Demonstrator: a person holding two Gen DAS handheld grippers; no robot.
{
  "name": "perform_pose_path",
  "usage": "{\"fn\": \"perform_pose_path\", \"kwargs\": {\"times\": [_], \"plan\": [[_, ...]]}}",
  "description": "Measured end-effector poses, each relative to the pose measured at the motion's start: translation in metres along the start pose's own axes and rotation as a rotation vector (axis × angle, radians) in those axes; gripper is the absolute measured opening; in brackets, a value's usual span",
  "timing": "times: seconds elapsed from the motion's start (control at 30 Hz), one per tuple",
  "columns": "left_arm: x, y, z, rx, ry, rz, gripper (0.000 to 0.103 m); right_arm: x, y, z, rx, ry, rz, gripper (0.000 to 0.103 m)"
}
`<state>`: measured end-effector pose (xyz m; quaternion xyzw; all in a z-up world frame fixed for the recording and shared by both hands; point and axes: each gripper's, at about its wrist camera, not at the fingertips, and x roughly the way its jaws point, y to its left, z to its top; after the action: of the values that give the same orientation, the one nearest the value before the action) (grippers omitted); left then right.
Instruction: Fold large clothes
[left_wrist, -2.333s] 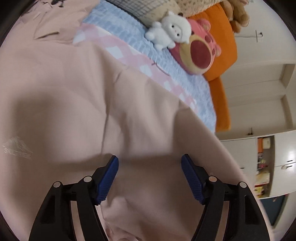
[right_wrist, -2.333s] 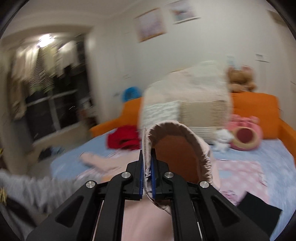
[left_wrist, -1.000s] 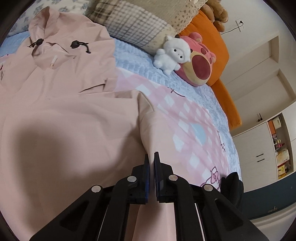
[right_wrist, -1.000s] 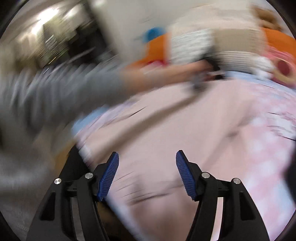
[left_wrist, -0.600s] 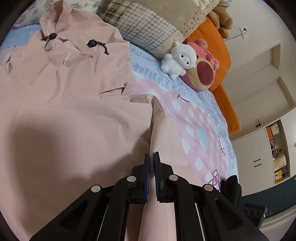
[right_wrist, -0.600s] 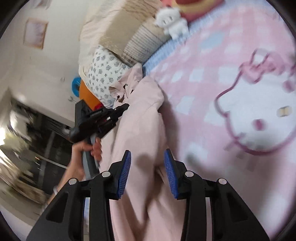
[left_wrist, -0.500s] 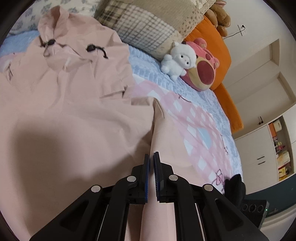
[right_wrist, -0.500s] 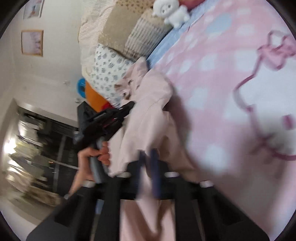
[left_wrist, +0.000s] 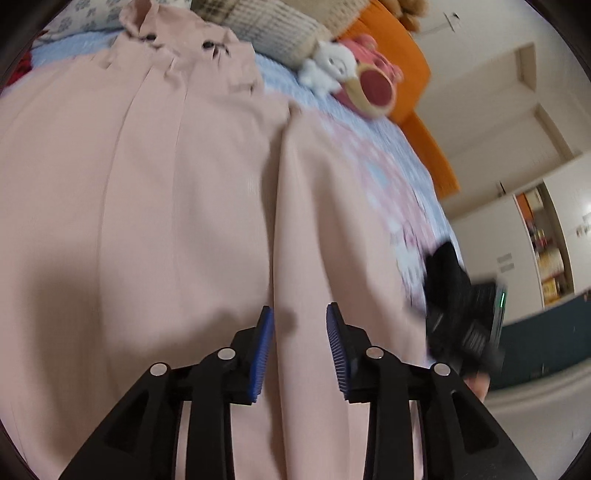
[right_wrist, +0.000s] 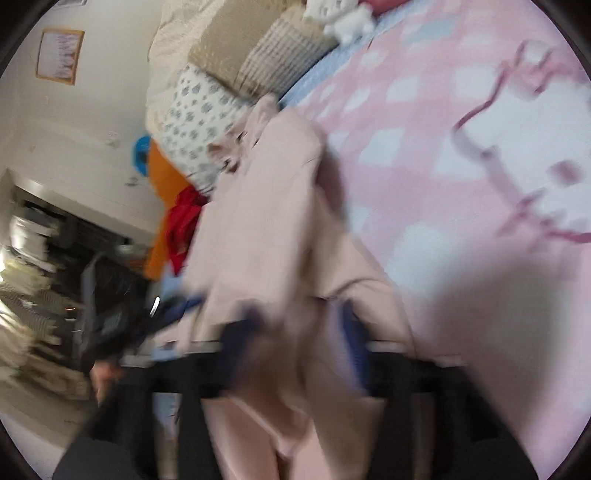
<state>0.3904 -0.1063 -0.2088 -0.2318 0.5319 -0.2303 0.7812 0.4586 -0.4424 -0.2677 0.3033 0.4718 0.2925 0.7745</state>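
A large pale pink hooded coat (left_wrist: 147, 221) lies spread on the bed with its hood toward the pillows. A long strip of it (left_wrist: 325, 221) lies folded along its right side. My left gripper (left_wrist: 300, 332) hovers over the strip's near end. Its jaws are opening, and the cloth below them is not pinched. In the blurred right wrist view the coat (right_wrist: 266, 221) runs between the fingers of my right gripper (right_wrist: 299, 332), whose jaws are also opening and do not press on it. Each view shows the other gripper: the right gripper (left_wrist: 461, 314) and the left gripper (right_wrist: 122, 321).
A pink checked blanket (right_wrist: 461, 147) covers the bed to the right of the coat. Pillows (right_wrist: 207, 110), a white plush sheep (left_wrist: 328, 62) and a pink plush (left_wrist: 373, 88) sit by the orange headboard (left_wrist: 402, 59). A red garment (right_wrist: 183, 225) lies beyond the coat. Cupboards (left_wrist: 546, 236) stand at the right.
My left gripper was shut on the coat's folded edge; it has slid back toward the hem and its jaws have parted. My right gripper shut on the cloth for a moment, then parted again.
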Motion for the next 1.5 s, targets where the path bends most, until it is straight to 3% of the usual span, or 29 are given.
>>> {"fn": "perform_pose_path", "kwargs": {"times": [0.07, 0.13, 0.23, 0.33, 0.43, 0.47, 0.5, 0.57, 0.63, 0.77, 0.9, 0.97, 1.0, 1.03, 1.07, 1.17, 1.23, 1.3, 1.4, 1.5], "plan": [[-0.011, 0.001, -0.032, -0.004, 0.016, -0.026, 0.038, -0.018, 0.014, -0.006, -0.144, -0.058, -0.130, 0.067], [-0.017, 0.001, -0.054, -0.013, 0.028, -0.059, 0.038, -0.026, 0.030, -0.015, -0.348, -0.104, -0.284, 0.058], [-0.016, -0.012, -0.080, 0.013, 0.068, -0.085, 0.038, -0.003, 0.038, -0.025, -0.510, -0.019, -0.378, 0.041], [-0.016, -0.031, -0.105, 0.101, 0.084, -0.009, 0.044, 0.027, 0.039, -0.036, -0.644, 0.023, -0.484, 0.037], [-0.008, -0.038, -0.123, 0.126, 0.126, 0.060, 0.046, 0.046, 0.038, -0.032, -0.638, 0.021, -0.460, 0.031], [-0.005, -0.039, -0.128, 0.123, 0.144, 0.070, 0.040, 0.047, 0.036, -0.029, -0.621, 0.017, -0.449, 0.026], [0.000, -0.040, -0.132, 0.127, 0.165, 0.081, 0.022, 0.045, 0.034, -0.028, -0.605, 0.014, -0.443, 0.009], [0.004, -0.043, -0.141, 0.162, 0.195, 0.099, 0.006, 0.038, 0.029, -0.018, -0.539, -0.005, -0.428, 0.005], [0.004, -0.046, -0.146, 0.192, 0.211, 0.076, 0.006, 0.022, 0.021, -0.010, -0.489, -0.047, -0.431, 0.005], [-0.001, -0.049, -0.157, 0.225, 0.241, 0.080, 0.006, 0.005, -0.005, -0.002, -0.352, -0.053, -0.333, 0.005], [-0.012, -0.034, -0.164, 0.194, 0.242, 0.095, 0.006, 0.007, -0.025, -0.001, -0.237, -0.069, -0.278, 0.005], [-0.014, -0.028, -0.168, 0.173, 0.237, 0.082, 0.006, 0.004, -0.027, 0.001, -0.195, -0.072, -0.257, 0.011], [-0.017, -0.028, -0.173, 0.165, 0.228, 0.070, 0.006, 0.001, -0.022, 0.001, -0.213, -0.080, -0.287, 0.022], [-0.021, -0.027, -0.177, 0.162, 0.219, 0.057, 0.006, -0.003, -0.014, -0.001, -0.242, -0.093, -0.331, 0.026], [-0.024, -0.028, -0.180, 0.171, 0.211, 0.042, 0.006, -0.012, 0.002, -0.006, -0.295, -0.117, -0.392, 0.026], [-0.033, -0.047, -0.188, 0.217, 0.161, -0.011, 0.006, -0.038, 0.043, -0.022, -0.412, -0.209, -0.441, 0.026], [-0.039, -0.060, -0.198, 0.257, 0.131, -0.040, 0.006, -0.052, 0.070, -0.035, -0.452, -0.253, -0.371, 0.023], [-0.040, -0.073, -0.209, 0.308, 0.123, -0.075, 0.006, -0.054, 0.092, -0.050, -0.457, -0.217, -0.260, 0.021], [-0.023, -0.081, -0.224, 0.332, 0.163, -0.087, 0.006, -0.039, 0.095, -0.059, -0.443, -0.160, -0.271, 0.013], [-0.006, -0.080, -0.234, 0.332, 0.199, -0.051, 0.006, -0.021, 0.078, -0.062, -0.366, -0.103, -0.307, 0.013]]}}
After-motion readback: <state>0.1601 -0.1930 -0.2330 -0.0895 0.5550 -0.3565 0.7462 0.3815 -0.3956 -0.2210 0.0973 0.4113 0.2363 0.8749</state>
